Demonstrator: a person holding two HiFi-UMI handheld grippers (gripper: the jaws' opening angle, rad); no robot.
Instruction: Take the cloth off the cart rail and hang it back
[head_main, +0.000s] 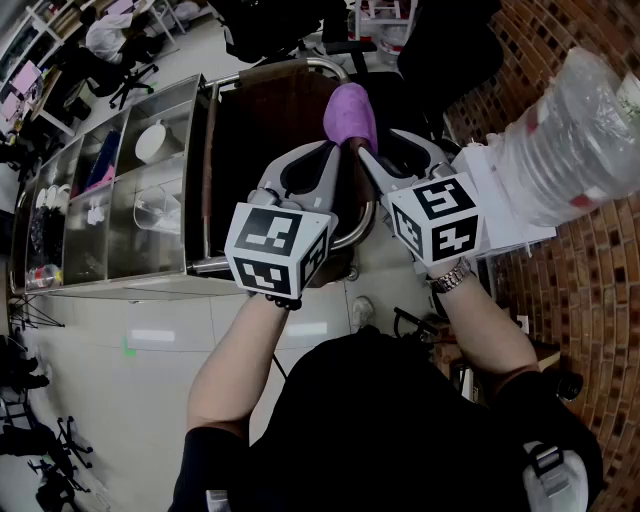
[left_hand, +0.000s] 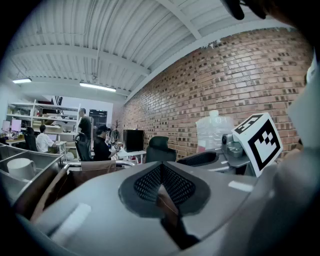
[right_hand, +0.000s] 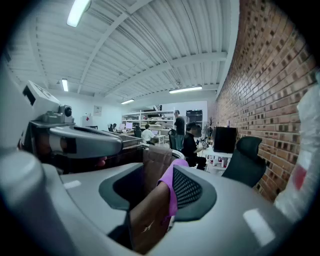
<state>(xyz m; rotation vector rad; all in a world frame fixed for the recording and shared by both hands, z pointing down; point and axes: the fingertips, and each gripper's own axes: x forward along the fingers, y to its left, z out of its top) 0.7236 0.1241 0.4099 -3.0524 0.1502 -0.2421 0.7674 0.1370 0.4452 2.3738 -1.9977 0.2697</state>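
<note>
- Both of the person's forearms reach forward side by side. The left forearm (head_main: 232, 355) is bare, and the right wrist carries a watch (head_main: 452, 276).
- The marker cubes (head_main: 278, 248) sit just ahead of the hands. The two grippers angle in towards each other, so their tips nearly meet over the cart.
- Both tools point close to level, with only a slight downward tilt.
- Left gripper (left_hand: 160, 173): the jaws are closed, with the mesh pads meeting along a seam. We see no cloth between them.
- Right gripper (right_hand: 156, 185): the jaws stand apart. The purple cloth (right_hand: 172, 195) runs down the inner face of the right-hand pad, and the other pad is clear of it, so it is not pinched.
- In the head view the cloth (head_main: 350, 115) is bunched just beyond both tips, above the cart's brown lining (head_main: 265, 130).
- It lies between the near chrome rail (head_main: 350, 232) and the far rail (head_main: 318, 66). We cannot tell whether it rests on either one.
- Left of the cart are steel compartments, one holding a white bowl (head_main: 152, 140).
- On the right there is a clear plastic bundle (head_main: 570, 140) against the brick wall (head_main: 590, 280).
- In the far background people sit at desks (right_hand: 190, 142).
</note>
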